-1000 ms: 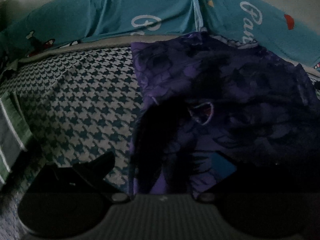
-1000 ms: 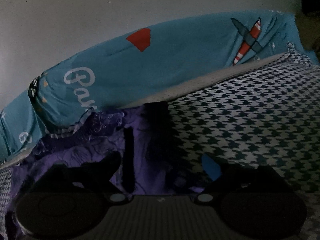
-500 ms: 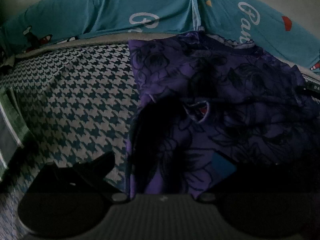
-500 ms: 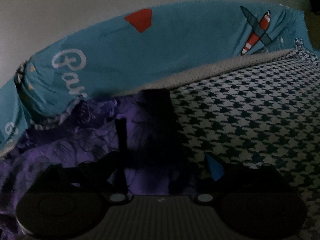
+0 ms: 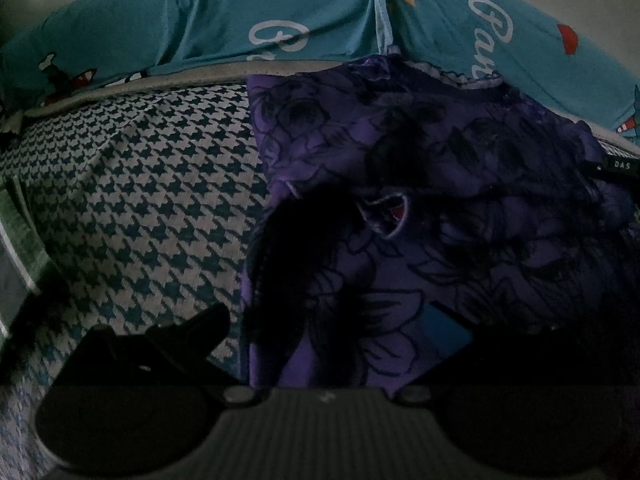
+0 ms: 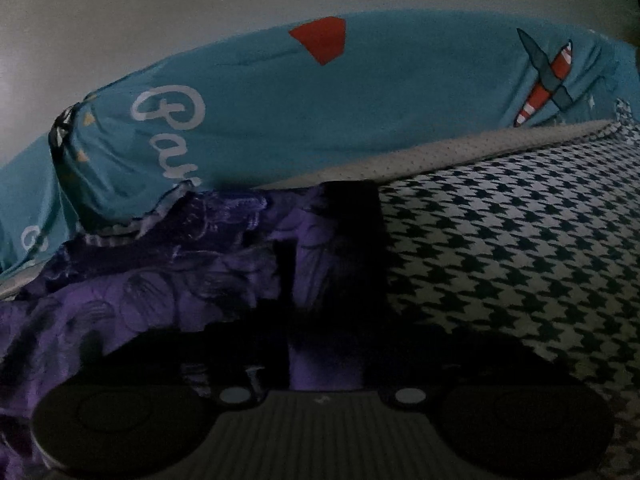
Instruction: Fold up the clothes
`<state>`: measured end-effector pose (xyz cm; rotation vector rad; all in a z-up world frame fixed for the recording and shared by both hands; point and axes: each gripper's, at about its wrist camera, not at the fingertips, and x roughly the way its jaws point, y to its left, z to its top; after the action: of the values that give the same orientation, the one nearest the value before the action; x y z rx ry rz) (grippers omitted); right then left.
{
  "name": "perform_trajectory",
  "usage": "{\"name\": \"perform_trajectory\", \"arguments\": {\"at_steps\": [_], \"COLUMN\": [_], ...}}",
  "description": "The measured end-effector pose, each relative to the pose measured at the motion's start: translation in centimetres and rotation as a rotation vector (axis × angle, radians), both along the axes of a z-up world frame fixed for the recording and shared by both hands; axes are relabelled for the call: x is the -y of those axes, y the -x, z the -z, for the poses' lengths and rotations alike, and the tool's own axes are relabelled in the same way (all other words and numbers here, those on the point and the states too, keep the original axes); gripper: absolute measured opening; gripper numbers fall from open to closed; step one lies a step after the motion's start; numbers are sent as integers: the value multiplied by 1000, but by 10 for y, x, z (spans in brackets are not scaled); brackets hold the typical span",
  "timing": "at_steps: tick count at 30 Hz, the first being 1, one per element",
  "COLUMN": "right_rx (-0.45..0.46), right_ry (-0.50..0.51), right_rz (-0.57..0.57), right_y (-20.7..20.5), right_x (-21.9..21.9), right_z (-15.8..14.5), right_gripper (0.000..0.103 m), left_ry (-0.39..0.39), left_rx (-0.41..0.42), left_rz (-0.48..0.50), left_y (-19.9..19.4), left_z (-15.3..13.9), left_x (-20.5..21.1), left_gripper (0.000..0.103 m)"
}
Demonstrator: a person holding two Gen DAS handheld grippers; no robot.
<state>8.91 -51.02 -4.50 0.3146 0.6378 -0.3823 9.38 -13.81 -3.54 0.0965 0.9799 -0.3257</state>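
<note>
Purple garment (image 5: 420,200) lies on the bed's houndstooth sheet (image 5: 140,208), long axis running from my grippers toward the teal pillows (image 5: 280,12), its frilled edge against them. Pillows block the far side; a green striped cloth (image 5: 16,240) sits at the left margin. Fabric: dark floral print, rumpled, in deep shadow. Left gripper (image 5: 320,332) stands wide, cloth between the fingers, nothing pinched. Right gripper (image 6: 326,344) has just been closing; a fold of the garment sits between its fingers, grip unclear in the dark.
</note>
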Motion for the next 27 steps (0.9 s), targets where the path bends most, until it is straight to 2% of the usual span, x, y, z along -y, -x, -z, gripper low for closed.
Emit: {"name": "perform_trajectory", "arguments": {"at_steps": [2,6,12,16,18,19,21,23,27], "right_rx": [-3,4,30,21,11,15,31,47,24], "right_ry": [4,-9,-28,-41,-69,-92,-138,-166,-165], "right_rz": [6,13,7,-2,-5,-5,-5,-6,-8], "right_y": [0,2,4,5,6,8,12,14,13], "right_x": [-1,-1,-2,3,8,12,19,21,23], "right_z": [-2,-3,-9,-9,-10,-11,-13,-12,-9], "right_gripper": [24,19,16,21,40,46,74,78,79], "left_ry": [0,1,8,4,4,6,5,3,3], "left_rx": [1,1,4,6,4,3,2,1,0], "left_rz": [0,-5,-3,-3,-4,-3,-1,0,-1], "left_y": [0,-1,0,0,0,0,0,0,-1], "left_z": [0,-1,-2,-3,-3,-3,-2,-2,-2], "left_x": [-1,-2,-2,-2,-2,-2,-2,-2,-2], "left_gripper": [103,103,103,103,103,103,103,103,103]}}
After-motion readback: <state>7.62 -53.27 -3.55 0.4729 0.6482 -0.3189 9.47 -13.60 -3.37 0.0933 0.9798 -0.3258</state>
